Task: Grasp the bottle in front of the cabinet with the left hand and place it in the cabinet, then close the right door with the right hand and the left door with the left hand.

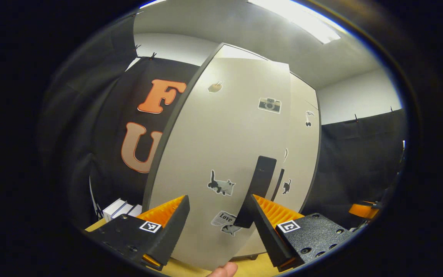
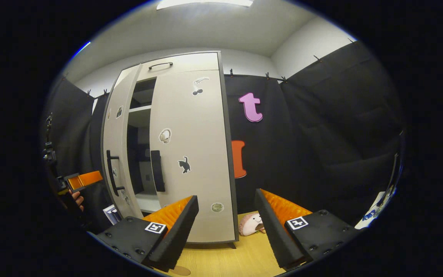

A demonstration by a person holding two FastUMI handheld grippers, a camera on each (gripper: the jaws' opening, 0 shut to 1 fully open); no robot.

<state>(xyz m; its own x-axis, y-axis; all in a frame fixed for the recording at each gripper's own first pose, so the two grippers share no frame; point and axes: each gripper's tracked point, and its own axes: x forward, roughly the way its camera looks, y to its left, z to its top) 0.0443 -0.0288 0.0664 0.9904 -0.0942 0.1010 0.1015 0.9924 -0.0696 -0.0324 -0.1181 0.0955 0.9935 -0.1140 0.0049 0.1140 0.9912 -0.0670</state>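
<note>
Cream left door (image 1: 221,146), ajar, bore a "Love" sticker (image 1: 224,218) at 6 o'clock in the left gripper view; the left gripper (image 1: 217,227) fingers stood spread, empty, before it. Right gripper (image 2: 225,227) likewise gaped empty facing the shut right door (image 2: 190,154); the bottle couldn't be made out inside the cabinet (image 2: 183,61).

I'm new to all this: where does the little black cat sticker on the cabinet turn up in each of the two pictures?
Left gripper view: the black cat sticker sits right of centre, low on the right door, just past the left door's handle.
Right gripper view: the black cat sticker is left of centre, mid-height on the right door.
Shared landmark: the cherries sticker high on that same door.
</note>
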